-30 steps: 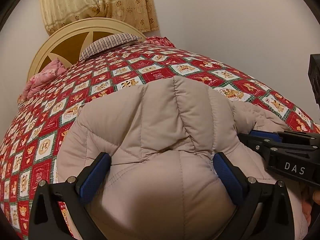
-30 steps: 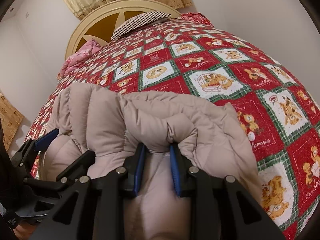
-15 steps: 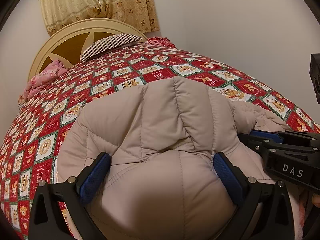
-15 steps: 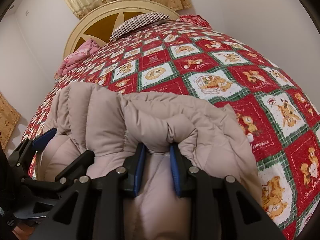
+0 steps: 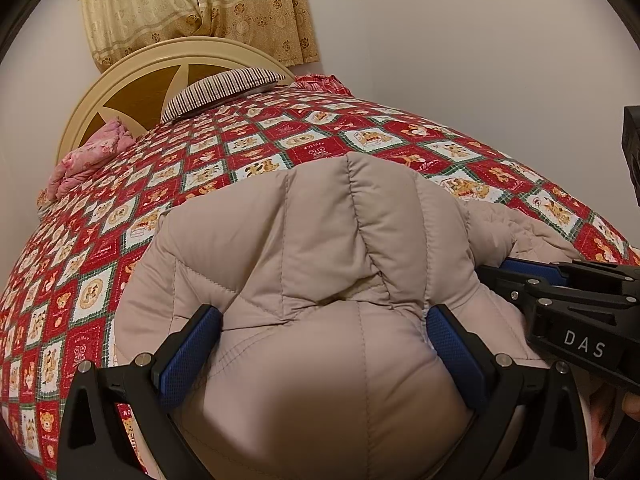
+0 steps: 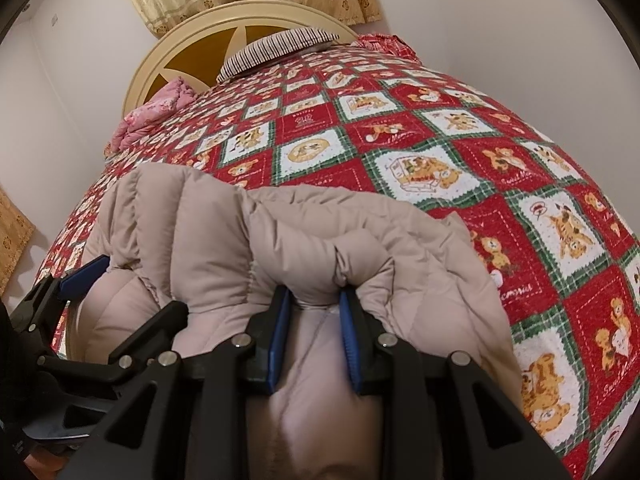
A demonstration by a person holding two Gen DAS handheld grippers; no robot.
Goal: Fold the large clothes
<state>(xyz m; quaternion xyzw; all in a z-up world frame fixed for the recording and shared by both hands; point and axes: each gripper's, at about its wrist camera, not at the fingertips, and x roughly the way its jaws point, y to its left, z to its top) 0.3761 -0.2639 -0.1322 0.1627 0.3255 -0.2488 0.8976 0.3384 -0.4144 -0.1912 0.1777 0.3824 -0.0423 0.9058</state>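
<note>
I read the left gripper (image 5: 324, 336) first: its blue-padded fingers (image 5: 188, 356) stand spread wide, and a thick bulge of the beige puffer jacket (image 5: 320, 248) fills the gap between them. The pads touch the fabric on both sides, but I cannot tell whether they are clamping it or merely resting against it.

The right gripper (image 6: 314, 334) has its fingers (image 6: 278, 332) drawn close together, clenched on a pinched fold of the puffer jacket (image 6: 192, 232). In the left wrist view, this gripper (image 5: 520, 270) enters from the right edge, just beside the left one, with its tips buried in the same garment.

The jacket lies bunched on the near part of the bed, its quilted panels doubled over the grasped edge. It rests on a red and green patchwork quilt (image 6: 440, 152) printed with teddy bears.

Farther back, a striped pillow (image 5: 224, 88) lies at the head of the bed, touching the rounded cream headboard (image 5: 132, 92). A pink blanket (image 5: 88, 160) sits bunched to the left of the pillow. Yellow patterned curtains (image 5: 200, 4) hang on the wall behind the headboard.
</note>
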